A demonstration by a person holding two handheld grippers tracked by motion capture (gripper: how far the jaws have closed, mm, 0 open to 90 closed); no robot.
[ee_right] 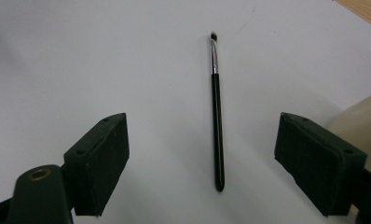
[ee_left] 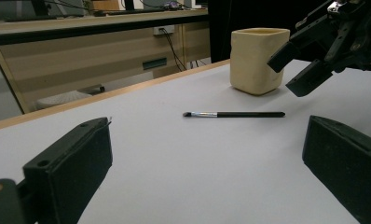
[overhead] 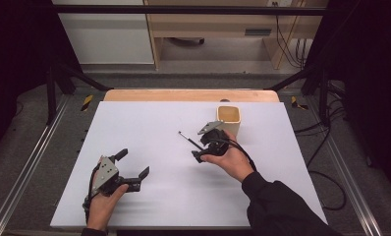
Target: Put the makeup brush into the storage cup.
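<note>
Spanning most of the high view, a white table (overhead: 149,147) carries a cream cup (overhead: 229,119) toward its far right and a thin black brush (ee_right: 216,112) lying flat just beside it, bristles pointing away from the cup. The left claw (overhead: 133,171) rests near the table's front left, well apart from the brush, its jaws spread wide with nothing between them. The right claw (overhead: 203,150) hangs over the brush's handle end, close to the cup; its jaws stand apart, one on each side of the handle, not touching it, so nothing is gripped. Judging by this, the step in hand is picking up the brush, likely for the cup. Done well, it calls for lowering the right claw squarely until the pads (ee_right: 102,158) nearly meet the table, keeping the handle centred between them, then closing gently on the thicker black part so the slim brush neither rolls nor pivots.
</note>
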